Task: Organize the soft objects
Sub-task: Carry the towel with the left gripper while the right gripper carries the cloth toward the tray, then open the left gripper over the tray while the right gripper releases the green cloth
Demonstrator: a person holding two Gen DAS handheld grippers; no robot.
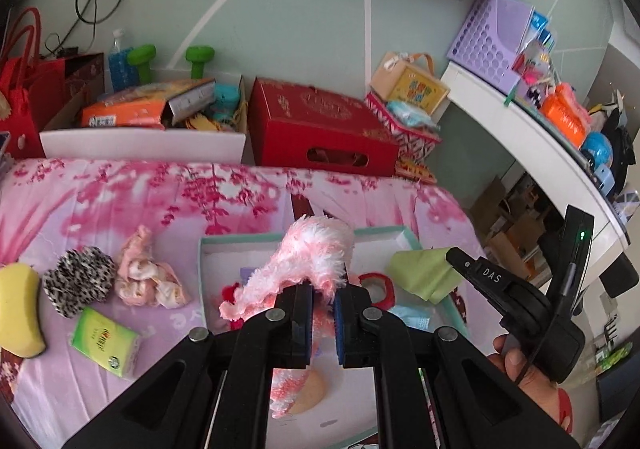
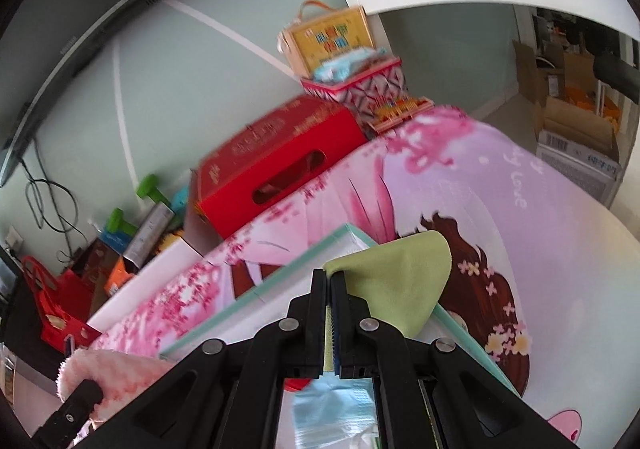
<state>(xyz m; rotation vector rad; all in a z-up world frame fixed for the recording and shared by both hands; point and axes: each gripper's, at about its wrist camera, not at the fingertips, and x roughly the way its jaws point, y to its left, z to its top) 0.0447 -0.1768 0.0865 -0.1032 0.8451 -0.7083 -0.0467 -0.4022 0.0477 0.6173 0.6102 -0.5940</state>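
My left gripper (image 1: 323, 299) is shut on a fluffy pink and white sock (image 1: 310, 253), held above a shallow white box with a teal rim (image 1: 248, 239) on the pink bed. My right gripper (image 2: 329, 281) is shut on a light green cloth (image 2: 396, 281) over the same box's (image 2: 276, 281) far right side; that cloth (image 1: 424, 273) shows in the left wrist view beside the right gripper's body. The fluffy sock (image 2: 116, 373) appears at the lower left of the right wrist view. Inside the box lie a red item (image 1: 380, 287) and a light blue mask (image 2: 332, 405).
Left of the box on the bed lie a pink cloth bundle (image 1: 146, 277), a leopard-print item (image 1: 78, 281), a yellow sponge (image 1: 20, 309) and a green tissue pack (image 1: 106, 341). A red carton (image 1: 320, 125) and a white bin (image 1: 144, 143) stand behind the bed. A white desk (image 1: 532, 153) is at right.
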